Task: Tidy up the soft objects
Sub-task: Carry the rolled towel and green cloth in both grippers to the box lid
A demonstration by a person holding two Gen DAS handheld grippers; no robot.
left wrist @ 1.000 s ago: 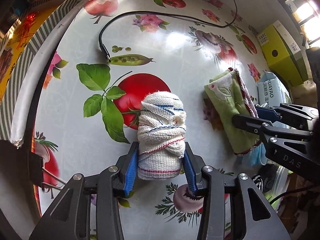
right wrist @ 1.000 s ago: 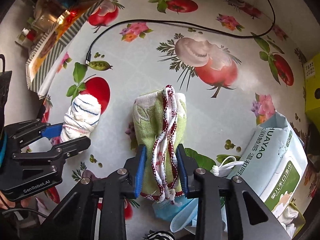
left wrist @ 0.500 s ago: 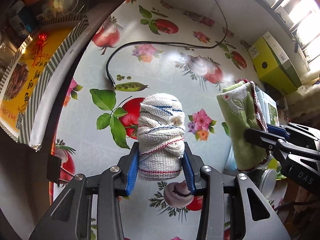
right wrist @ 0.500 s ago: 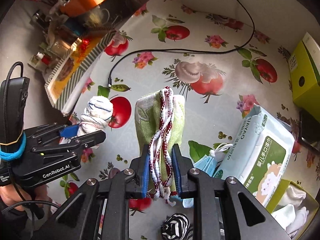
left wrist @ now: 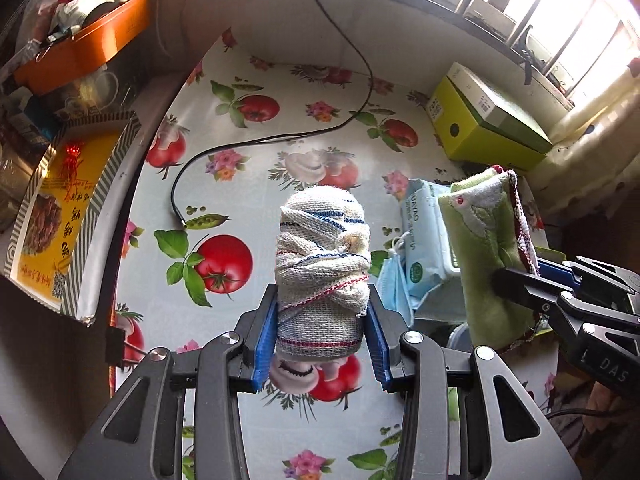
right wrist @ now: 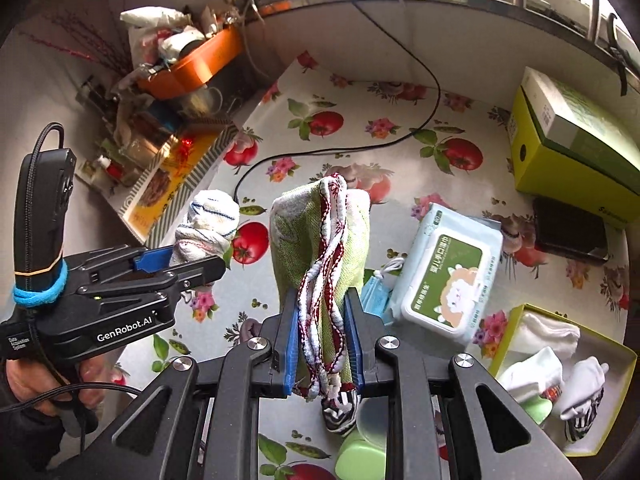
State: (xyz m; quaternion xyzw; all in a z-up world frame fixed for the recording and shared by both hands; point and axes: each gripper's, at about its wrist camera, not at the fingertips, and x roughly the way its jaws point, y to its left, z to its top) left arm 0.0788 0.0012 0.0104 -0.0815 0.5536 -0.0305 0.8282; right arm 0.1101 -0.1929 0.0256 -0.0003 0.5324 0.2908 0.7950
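Between the left gripper's (left wrist: pixel 320 340) blue pads sits a rolled woven cloth (left wrist: pixel 322 264), cream with blue and red stripes, clamped at its lower end and clear of the table (left wrist: pixel 280 152). It should prove light and compressible; grip the middle. To its right, the right gripper (right wrist: pixel 322 344) pinches a folded green towel (right wrist: pixel 288 240) with braided red-white trim: limp, likely to sag.

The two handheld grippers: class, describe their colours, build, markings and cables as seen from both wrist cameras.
Both are black, angular linkage frames with silver pivot screws and blue finger pads. The left gripper reads "GenRobot.AI" in white on its side; a black device with a braided cable is strapped to it by a blue band. The right gripper shows the letters "DAS".
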